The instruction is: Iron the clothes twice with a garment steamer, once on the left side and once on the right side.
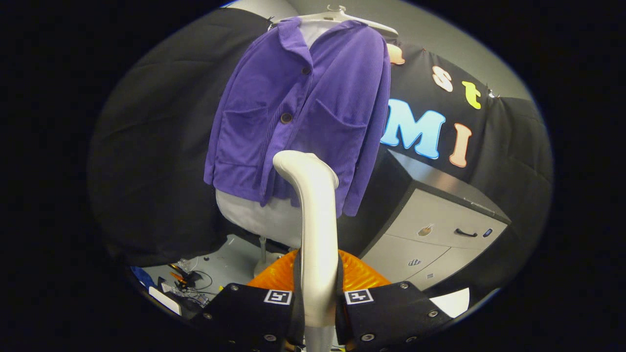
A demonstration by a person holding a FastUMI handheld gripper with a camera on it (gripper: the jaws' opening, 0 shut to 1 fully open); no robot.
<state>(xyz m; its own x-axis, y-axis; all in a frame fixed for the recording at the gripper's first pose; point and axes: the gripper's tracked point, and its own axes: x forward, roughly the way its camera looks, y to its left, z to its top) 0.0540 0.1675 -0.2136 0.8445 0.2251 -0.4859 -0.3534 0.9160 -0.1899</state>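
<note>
Our gripper (318, 305) clamped both fingers on the one garment steamer (315, 230), whose head rose ahead of them just short of the one purple jacket (303, 112). We counted two buttons and two pockets on it, one hanger (337, 14), and beyond it, to the right, one cabinet (440, 225).

A grey cabinet (440, 220) with a dark top stands against the black cloth wall (161, 146); its upper drawer carries a dark handle (465, 233). Tangled cables (193, 283) and small clutter lie on the floor (225, 264).
</note>
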